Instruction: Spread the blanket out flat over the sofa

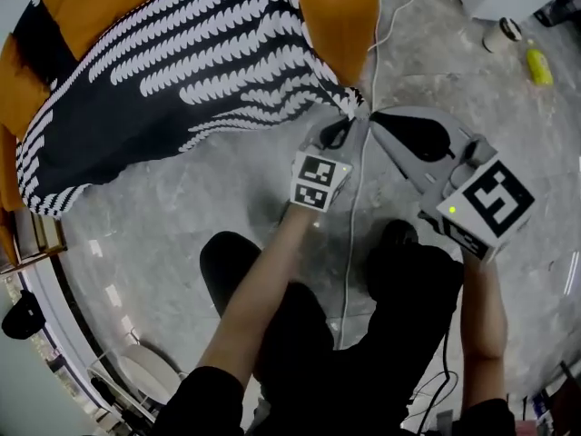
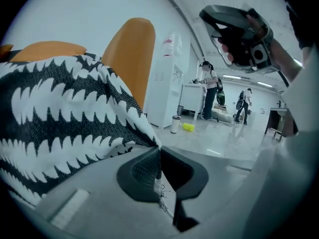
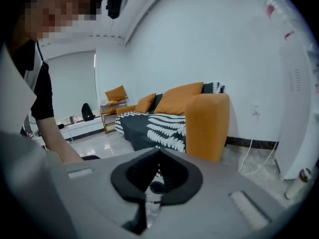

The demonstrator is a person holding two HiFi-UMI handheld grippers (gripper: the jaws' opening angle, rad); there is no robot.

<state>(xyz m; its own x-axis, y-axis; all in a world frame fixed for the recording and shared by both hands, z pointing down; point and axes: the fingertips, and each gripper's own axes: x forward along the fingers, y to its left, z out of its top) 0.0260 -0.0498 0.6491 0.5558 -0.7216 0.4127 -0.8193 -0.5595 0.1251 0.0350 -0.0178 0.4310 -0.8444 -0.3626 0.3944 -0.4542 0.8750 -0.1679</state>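
One corner pinched, cloth draped ahead
We clamp our left tongs (image 2: 159, 153) on a corner of the blanket (image 1: 182, 80) to draw it taut over the sofa (image 1: 338, 16) ahead; our right tongs (image 3: 158, 152) hang beside, closed on nothing.

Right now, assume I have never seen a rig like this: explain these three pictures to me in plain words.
A person holds a hand-held gripper in each hand; there is no robot arm. One picture comes from a camera on the person's head, looking down; the other two ride on the grippers. A black-and-white blanket lies draped over an orange sofa on a grey floor. The left gripper has its fingers shut on the blanket's corner. The right gripper is shut beside it, holding nothing.
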